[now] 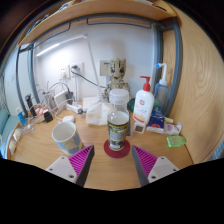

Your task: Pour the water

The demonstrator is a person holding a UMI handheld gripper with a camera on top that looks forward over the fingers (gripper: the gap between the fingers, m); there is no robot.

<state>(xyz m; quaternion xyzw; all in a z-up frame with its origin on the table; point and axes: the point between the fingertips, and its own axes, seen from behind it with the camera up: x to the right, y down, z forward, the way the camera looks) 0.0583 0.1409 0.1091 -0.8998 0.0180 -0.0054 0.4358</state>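
We see our gripper [113, 158] with jaws wide, holding nothing. A jar [118, 129] stands just ahead on a coaster [117, 150], a mug [67, 136] beside it.

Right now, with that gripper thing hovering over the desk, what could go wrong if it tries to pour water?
The jar stands on a red coaster just ahead of the open fingers, not yet held; a careless approach might knock it over. The white mug sits close beside it, so a finger could bump it. The pump bottle and other clutter crowd the desk, so a spill would likely reach them.
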